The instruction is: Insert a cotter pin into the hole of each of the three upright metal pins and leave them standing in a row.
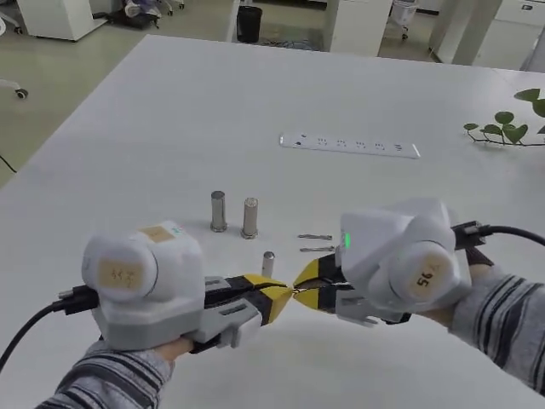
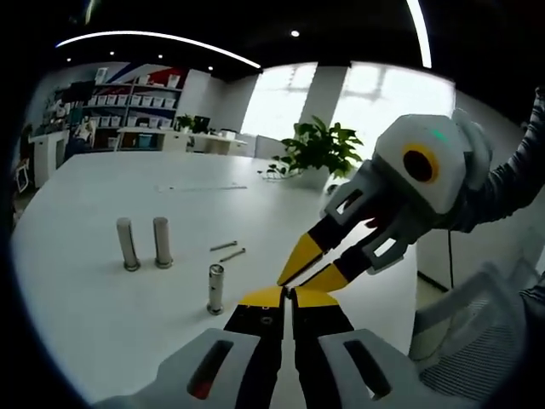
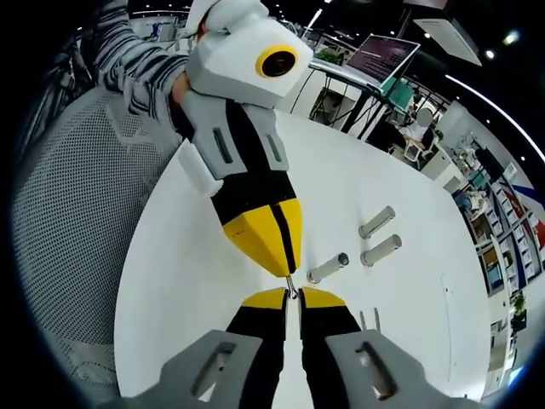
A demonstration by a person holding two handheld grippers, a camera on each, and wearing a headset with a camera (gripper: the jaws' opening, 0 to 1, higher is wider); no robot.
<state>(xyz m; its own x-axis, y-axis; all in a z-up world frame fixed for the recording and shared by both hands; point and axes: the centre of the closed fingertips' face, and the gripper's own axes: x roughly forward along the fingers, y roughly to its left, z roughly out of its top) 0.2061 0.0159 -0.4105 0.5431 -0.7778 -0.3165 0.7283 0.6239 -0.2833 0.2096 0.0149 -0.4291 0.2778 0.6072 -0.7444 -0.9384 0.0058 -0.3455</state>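
Three metal pins stand on the white table (image 1: 170, 128): two side by side (image 1: 219, 210) (image 1: 249, 217) and a shorter one (image 1: 268, 264) nearer me. My left gripper (image 1: 288, 294) and right gripper (image 1: 305, 285) meet tip to tip just right of the short pin. Both are shut on a small cotter pin (image 3: 291, 285) bridging their tips. Two more cotter pins (image 1: 315, 237) (image 1: 317, 249) lie flat behind the right gripper. In the left gripper view, my closed left gripper (image 2: 290, 294) touches the right gripper (image 2: 285, 281), with the short pin (image 2: 216, 288) to the left.
A white power strip (image 1: 349, 145) lies farther back on the table. A trailing green plant (image 1: 511, 128) reaches in at the right edge. Cables run from both grippers toward me. A mesh chair (image 3: 77, 213) stands beside the table.
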